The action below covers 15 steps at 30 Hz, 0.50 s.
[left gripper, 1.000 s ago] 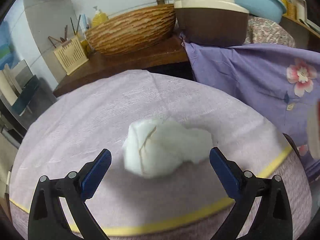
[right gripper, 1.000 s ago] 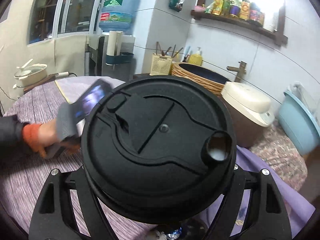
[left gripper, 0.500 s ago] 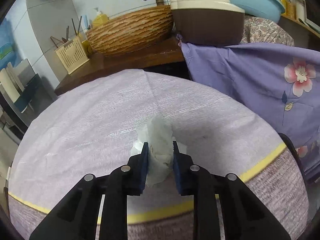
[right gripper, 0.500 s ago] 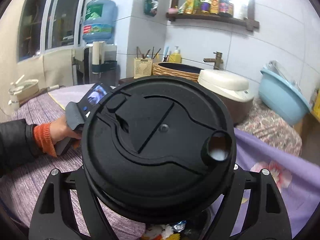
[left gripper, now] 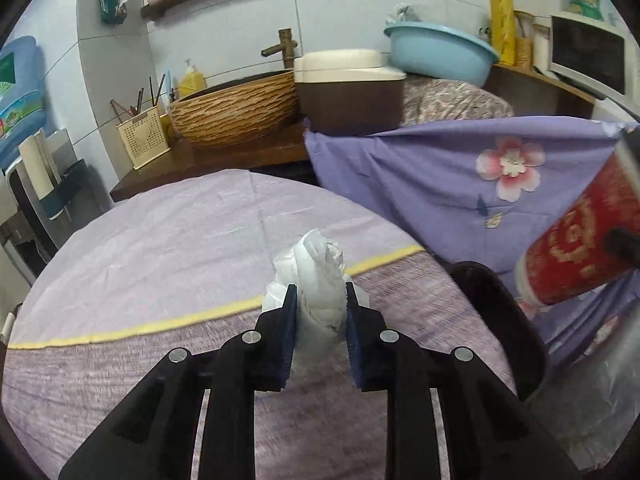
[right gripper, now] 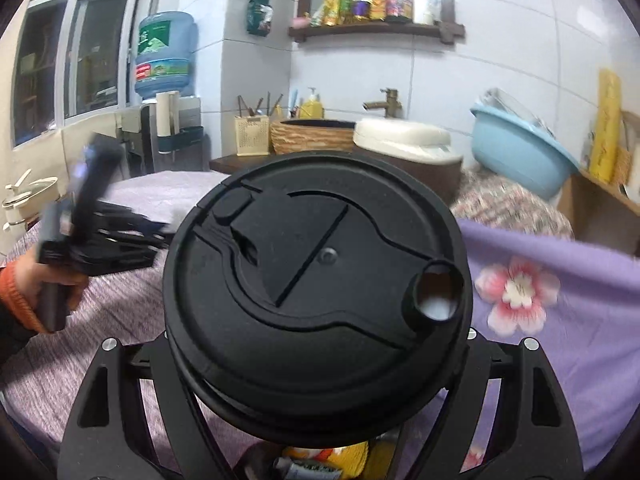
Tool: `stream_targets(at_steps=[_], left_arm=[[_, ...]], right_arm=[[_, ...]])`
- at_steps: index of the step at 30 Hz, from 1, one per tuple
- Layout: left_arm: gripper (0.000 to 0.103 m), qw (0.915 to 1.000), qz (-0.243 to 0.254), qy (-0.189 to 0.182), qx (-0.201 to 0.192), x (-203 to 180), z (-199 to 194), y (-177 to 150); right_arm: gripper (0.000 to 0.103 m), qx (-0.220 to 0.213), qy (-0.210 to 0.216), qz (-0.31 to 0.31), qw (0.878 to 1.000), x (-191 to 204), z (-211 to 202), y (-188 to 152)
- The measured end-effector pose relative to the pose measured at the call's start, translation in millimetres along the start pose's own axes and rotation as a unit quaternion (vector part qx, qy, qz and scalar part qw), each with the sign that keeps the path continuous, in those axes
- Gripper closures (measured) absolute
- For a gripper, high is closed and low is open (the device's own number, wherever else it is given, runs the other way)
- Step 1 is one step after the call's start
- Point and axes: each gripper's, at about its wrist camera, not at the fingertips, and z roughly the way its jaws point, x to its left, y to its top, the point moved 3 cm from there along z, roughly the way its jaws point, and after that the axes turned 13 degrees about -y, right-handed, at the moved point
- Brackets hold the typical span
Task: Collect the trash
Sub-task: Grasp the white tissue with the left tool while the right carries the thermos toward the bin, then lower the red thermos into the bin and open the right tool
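Observation:
My left gripper (left gripper: 319, 300) is shut on a crumpled white tissue (left gripper: 316, 272) and holds it above the round table's purple cloth (left gripper: 160, 248). My right gripper is shut on a red paper cup with a black lid (right gripper: 316, 300); the lid fills the right wrist view and hides the fingertips. The cup (left gripper: 580, 248) also shows at the right edge of the left wrist view, tilted. A dark trash bin rim (left gripper: 500, 312) sits just right of the table edge; colourful trash (right gripper: 324, 460) shows under the cup in the right wrist view.
A purple flowered cloth (left gripper: 480, 184) drapes to the right. Behind the table stand a woven basin (left gripper: 236, 112), a brown and cream container (left gripper: 348, 92), a blue tub (left gripper: 440, 52) and a chopstick holder (left gripper: 142, 140). The left gripper's handle and hand (right gripper: 64, 260) show in the right wrist view.
My left gripper closed on the tissue, lifted it off the table and drew back toward the table's near edge. My right gripper, still holding the cup, swung to the right.

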Motion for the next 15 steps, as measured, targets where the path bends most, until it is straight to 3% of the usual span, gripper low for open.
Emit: stream_targets(at_steps=[8, 15], left_arm=[[0.081, 0.9989, -0.01, -0.034, -0.03, -51, -37, -25], [0.081, 0.9966, -0.02, -0.068, -0.042, -88, -47, -40]], right_arm=[[0.024, 0.076, -0.014, 0.039, 0.996, -15, 16, -69], [0.024, 0.131, -0.036, 0.054, 0.989, -25, 50, -118]])
